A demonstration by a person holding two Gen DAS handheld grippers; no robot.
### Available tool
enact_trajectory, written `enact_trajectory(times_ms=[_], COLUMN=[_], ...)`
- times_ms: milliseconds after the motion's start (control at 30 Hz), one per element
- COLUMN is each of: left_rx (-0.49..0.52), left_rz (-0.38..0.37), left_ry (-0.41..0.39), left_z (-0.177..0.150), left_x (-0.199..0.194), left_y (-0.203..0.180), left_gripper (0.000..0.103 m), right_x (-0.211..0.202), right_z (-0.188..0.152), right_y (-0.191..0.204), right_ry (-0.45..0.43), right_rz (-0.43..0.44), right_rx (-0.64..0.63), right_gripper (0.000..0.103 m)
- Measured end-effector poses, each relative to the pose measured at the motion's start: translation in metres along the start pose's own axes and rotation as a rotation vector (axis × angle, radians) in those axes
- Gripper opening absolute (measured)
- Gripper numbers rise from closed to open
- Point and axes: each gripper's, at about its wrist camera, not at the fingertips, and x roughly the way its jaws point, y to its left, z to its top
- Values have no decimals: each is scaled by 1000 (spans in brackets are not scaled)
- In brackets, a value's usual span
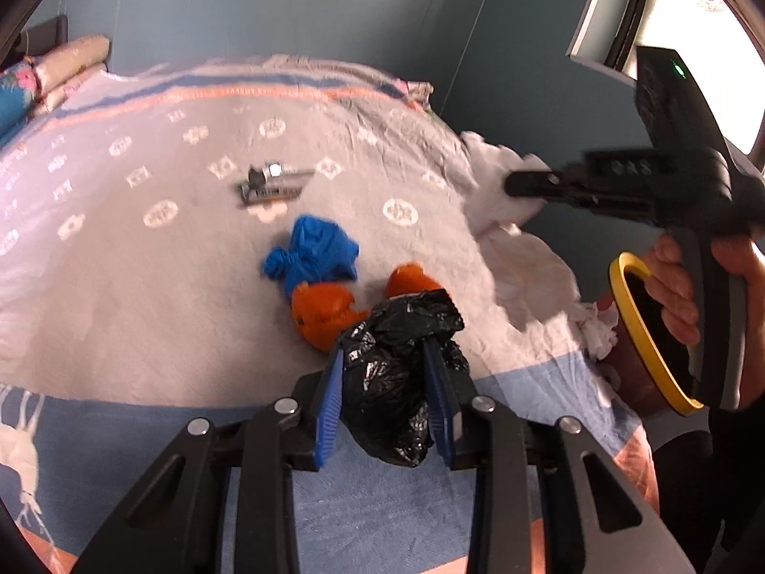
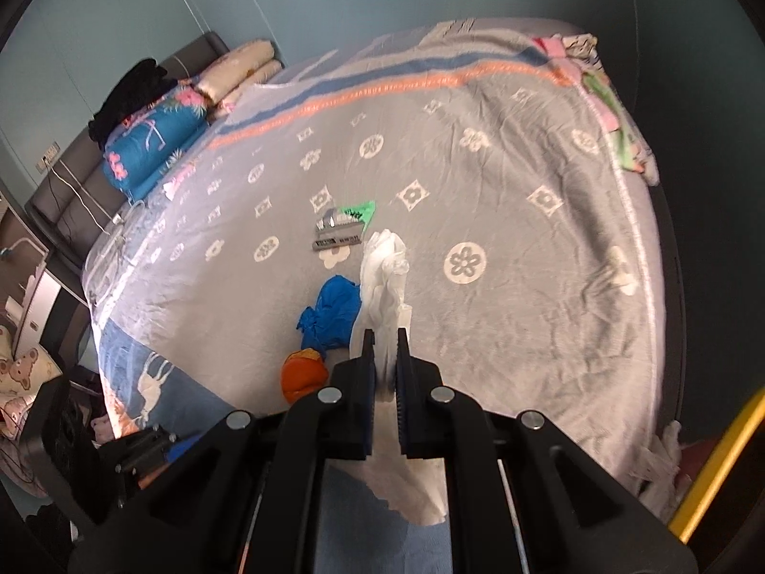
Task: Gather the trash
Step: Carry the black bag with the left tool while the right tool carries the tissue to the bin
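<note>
My left gripper (image 1: 385, 351) is shut on a crumpled black plastic bag (image 1: 397, 392), held just above the near edge of the bed. Behind it on the blanket lie orange scraps (image 1: 320, 311), a crumpled blue bag (image 1: 311, 253) and flat wrappers (image 1: 270, 186). At the right, a hand (image 1: 674, 287) holds my right gripper (image 1: 514, 186), shut on a long white crumpled sheet (image 1: 521, 263) that hangs from it. In the right wrist view, the right gripper (image 2: 382, 337) pinches that white sheet (image 2: 382, 268) above the blue bag (image 2: 332, 311), the orange scraps (image 2: 301, 375) and the wrappers (image 2: 339, 229).
A yellow-rimmed bin (image 1: 640, 330) stands at the bed's right side with white trash (image 1: 597, 330) at its rim; its rim (image 2: 717, 459) also shows in the right wrist view. The grey patterned blanket (image 2: 526, 287) covers the bed. Pillows and a blue quilt (image 2: 153, 143) lie at the far left.
</note>
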Motion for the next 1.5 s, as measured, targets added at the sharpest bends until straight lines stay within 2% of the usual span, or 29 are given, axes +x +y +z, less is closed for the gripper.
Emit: enact_trajectory(times_ms=[333,633,1133,1500], left_rx=[-1,11,73,163], left_rz=[46,60,-17,-90], left_ry=[-113,-158,-190,-182], left_z=[27,44,68,81], left_x=[-45,-65,-65,-52], left_y=[-21,-56,-128,-197], left_gripper=[30,30,30,30], right_x=[-87,-147,-229,-269], right_z=[-22,-40,-65,-86], right_y=[-16,-36,-83,-131], right_ry=[-100,-178,-290,-335], right_rz=[-18,-40,-117,-194], right_rx=[3,33,102,177], right_gripper=[7,7,7,7])
